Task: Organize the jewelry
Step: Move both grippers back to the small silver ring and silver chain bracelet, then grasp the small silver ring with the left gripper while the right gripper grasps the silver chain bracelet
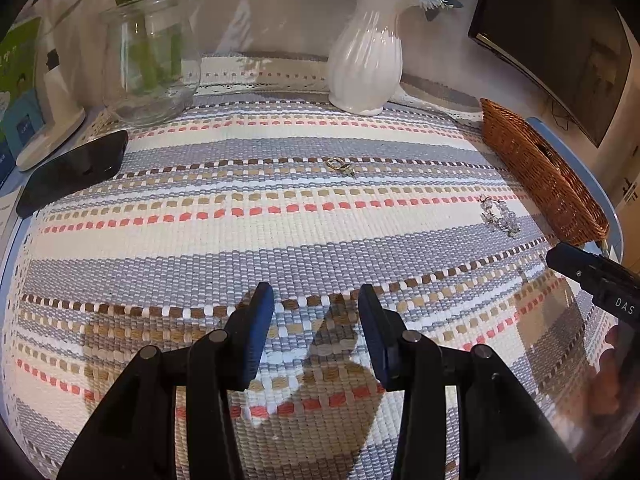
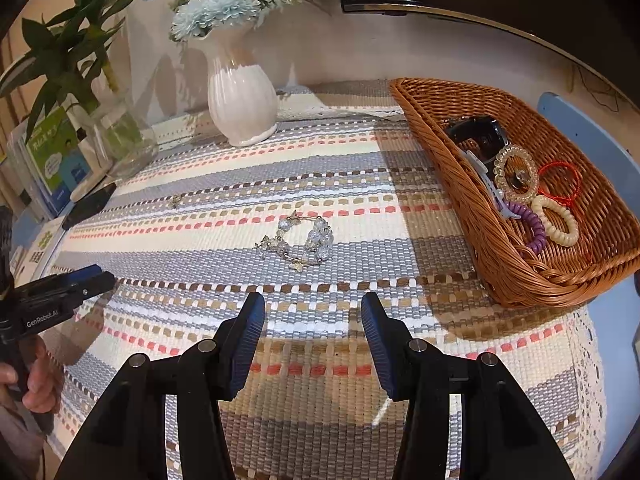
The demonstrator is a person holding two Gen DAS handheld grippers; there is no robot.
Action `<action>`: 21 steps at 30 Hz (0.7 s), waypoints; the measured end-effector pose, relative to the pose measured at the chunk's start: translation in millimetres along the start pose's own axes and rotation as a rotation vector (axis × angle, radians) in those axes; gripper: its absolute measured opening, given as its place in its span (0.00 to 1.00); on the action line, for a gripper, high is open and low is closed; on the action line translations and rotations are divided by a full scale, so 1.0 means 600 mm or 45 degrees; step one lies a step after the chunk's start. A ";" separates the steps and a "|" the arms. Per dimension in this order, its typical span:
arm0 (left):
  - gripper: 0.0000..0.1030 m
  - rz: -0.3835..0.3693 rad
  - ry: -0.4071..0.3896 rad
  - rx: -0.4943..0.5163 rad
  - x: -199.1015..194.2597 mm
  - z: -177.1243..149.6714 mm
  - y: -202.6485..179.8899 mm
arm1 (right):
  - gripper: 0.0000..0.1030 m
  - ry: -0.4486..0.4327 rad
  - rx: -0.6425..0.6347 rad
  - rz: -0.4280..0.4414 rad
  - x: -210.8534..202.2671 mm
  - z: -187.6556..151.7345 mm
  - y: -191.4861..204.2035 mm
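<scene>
Tongs left and right part-open, empty; bracelet on cloth.

Coarse woven cloth mat beneath the claws – ahead a glossy ceramic vase, right a wicker basket, clear-beaded bracelet

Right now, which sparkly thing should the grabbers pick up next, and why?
Probably the right gripper should ease forward to the crystal bead bracelet. It lies loose on the striped cloth straight ahead of the open, empty jaws, close beside the wicker basket.
</scene>
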State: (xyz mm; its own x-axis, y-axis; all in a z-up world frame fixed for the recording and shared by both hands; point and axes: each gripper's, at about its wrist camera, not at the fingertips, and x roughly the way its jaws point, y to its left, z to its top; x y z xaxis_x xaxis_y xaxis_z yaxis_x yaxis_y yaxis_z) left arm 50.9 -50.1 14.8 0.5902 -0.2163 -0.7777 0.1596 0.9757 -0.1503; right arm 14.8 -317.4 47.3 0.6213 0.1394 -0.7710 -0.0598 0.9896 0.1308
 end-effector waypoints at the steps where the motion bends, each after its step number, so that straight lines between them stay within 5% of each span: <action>1: 0.43 0.000 0.000 0.000 0.000 0.000 0.000 | 0.50 0.004 0.000 -0.001 0.001 0.000 0.000; 11: 0.43 -0.049 0.043 0.008 0.002 0.009 -0.003 | 0.50 0.012 -0.006 -0.026 0.002 0.000 -0.001; 16: 0.43 -0.186 0.075 0.009 0.002 0.059 -0.019 | 0.50 0.046 -0.014 -0.039 0.011 0.002 0.000; 21: 0.43 -0.162 0.070 0.070 0.044 0.113 -0.046 | 0.50 0.047 0.000 -0.029 0.010 0.001 -0.004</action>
State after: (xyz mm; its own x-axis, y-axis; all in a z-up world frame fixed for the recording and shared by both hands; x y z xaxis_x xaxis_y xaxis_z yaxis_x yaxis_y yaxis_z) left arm 115.8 -85.2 39.7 0.5187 -0.3345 -0.7868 0.2746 0.9367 -0.2172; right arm 19.3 -319.1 42.6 0.5930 0.1182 -0.7965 -0.0460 0.9925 0.1130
